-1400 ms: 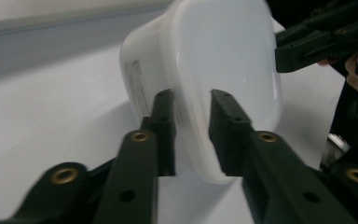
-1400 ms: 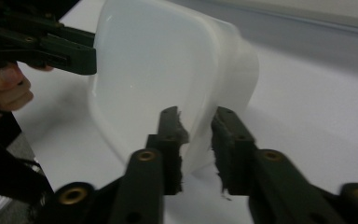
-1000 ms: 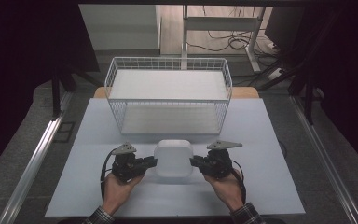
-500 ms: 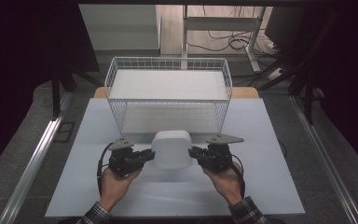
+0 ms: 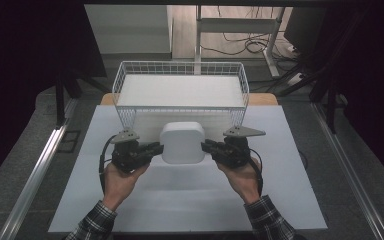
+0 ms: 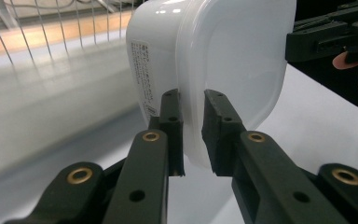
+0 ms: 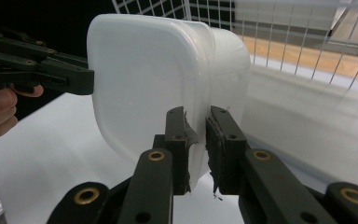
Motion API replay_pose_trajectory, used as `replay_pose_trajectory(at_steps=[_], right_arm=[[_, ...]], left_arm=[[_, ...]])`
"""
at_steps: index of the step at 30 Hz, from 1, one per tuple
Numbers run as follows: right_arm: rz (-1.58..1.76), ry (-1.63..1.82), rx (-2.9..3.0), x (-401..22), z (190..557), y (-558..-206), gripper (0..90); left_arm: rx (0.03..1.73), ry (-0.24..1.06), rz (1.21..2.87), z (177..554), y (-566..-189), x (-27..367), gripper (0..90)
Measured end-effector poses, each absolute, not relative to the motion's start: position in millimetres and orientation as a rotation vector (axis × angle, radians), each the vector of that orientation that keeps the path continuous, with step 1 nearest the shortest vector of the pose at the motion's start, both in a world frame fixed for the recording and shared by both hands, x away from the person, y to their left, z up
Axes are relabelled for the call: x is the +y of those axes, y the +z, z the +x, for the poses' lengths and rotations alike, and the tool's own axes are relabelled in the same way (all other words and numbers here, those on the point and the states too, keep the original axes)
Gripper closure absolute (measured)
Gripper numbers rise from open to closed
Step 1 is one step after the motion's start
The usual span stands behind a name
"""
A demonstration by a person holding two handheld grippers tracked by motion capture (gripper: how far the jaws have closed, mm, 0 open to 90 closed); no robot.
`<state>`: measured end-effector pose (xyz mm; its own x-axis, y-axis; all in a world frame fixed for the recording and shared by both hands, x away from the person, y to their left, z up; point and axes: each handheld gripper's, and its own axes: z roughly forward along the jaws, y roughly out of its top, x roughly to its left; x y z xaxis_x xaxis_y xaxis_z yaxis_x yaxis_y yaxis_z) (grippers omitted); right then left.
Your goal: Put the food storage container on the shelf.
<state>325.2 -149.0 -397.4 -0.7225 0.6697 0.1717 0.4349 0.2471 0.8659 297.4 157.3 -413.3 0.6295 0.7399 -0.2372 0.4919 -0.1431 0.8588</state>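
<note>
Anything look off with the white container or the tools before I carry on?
One thing: the pads of the right tool look torn, with ragged edges where they pinch the lip of the white container. The left tool has clean pads. The container looks intact, lid on, held at opposite edges in front of the wire basket.

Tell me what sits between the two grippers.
A white lidded container, in the high view: the left gripper and right gripper each pinch its rim on opposite sides.

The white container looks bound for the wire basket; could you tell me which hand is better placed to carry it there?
Neither alone, probably: the left tongs and right tongs each clamp an opposite rim of the white container, equally close to the wire basket.
</note>
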Motion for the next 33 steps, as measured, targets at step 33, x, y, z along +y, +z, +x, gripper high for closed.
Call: replay_pose_trajectory(at_steps=[33], right_arm=[[0.969,1.56,2.15,-135.1,392.1,-299.1,77.6]], left_arm=[[0.936,0.392,1.734,363.3,-310.4,171.0,79.3]])
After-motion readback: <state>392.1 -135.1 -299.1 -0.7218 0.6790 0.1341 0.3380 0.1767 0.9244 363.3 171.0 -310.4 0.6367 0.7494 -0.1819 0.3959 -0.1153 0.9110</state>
